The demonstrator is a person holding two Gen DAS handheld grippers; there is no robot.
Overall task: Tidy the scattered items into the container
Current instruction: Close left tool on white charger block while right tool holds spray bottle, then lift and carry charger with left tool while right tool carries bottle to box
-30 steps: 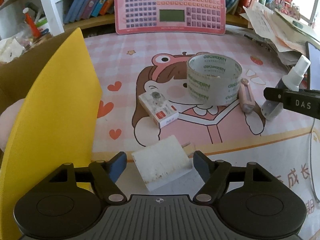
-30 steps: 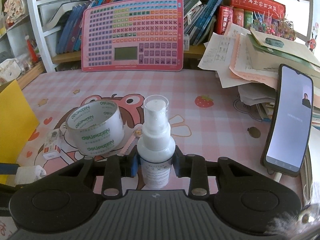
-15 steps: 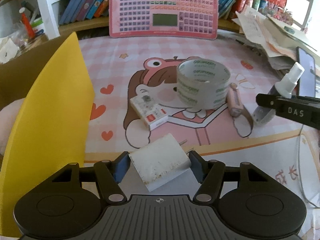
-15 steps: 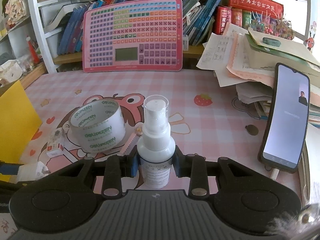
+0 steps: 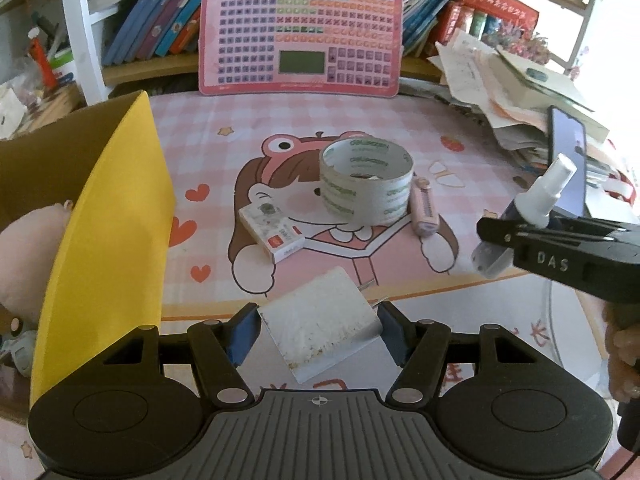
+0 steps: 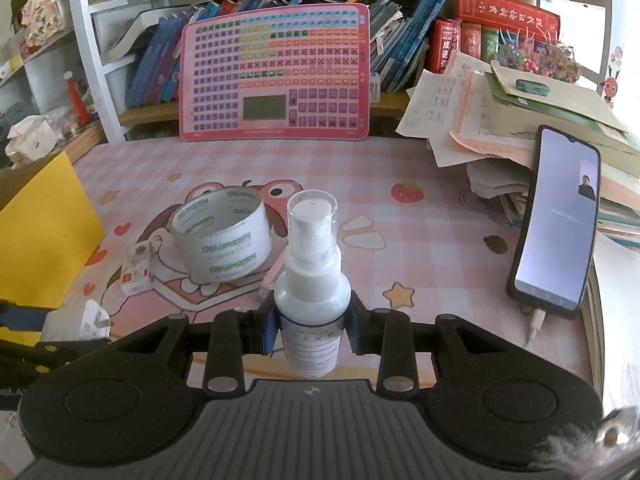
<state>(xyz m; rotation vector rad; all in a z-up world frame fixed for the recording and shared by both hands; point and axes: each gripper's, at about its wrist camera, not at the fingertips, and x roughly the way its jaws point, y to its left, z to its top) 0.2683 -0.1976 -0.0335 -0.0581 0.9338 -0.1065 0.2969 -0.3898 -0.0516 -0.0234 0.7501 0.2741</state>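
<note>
Holding one thing in each claw, the person has the tidying about half underway. The left claw (image 5: 318,330) is closed on a white charger (image 5: 320,320), its blue pads pressing both sides, with the metal prongs pointing toward 1 o'clock. The right claw (image 6: 311,326) is closed on a white spray bottle (image 6: 312,276), which stands upright between the pads with its clear cap on top. In the left view this bottle appears at 3 o'clock and seems lifted off the bench (image 5: 400,128).

The container is a cardboard box with a yellow flap (image 5: 116,220), standing at 9 o'clock in the left view. A soft pink thing (image 5: 28,256) already lies inside it; what it is, I cannot tell. Neither held thing is over the box yet.

Three things are left on the bench, near its middle. The tape roll (image 5: 366,180) stands at about 12 o'clock from the left claw. A small white packet (image 5: 272,232) lies just beside the tape, at its 8 o'clock. A pink cutter (image 5: 424,210) touches or nearly touches the tape at its 4 o'clock.

In my judgement, the charger and the bottle must go to the box first, then these three remain to collect. The phone (image 6: 556,224) at 3 o'clock is plugged in and probably not part of the job.
</note>
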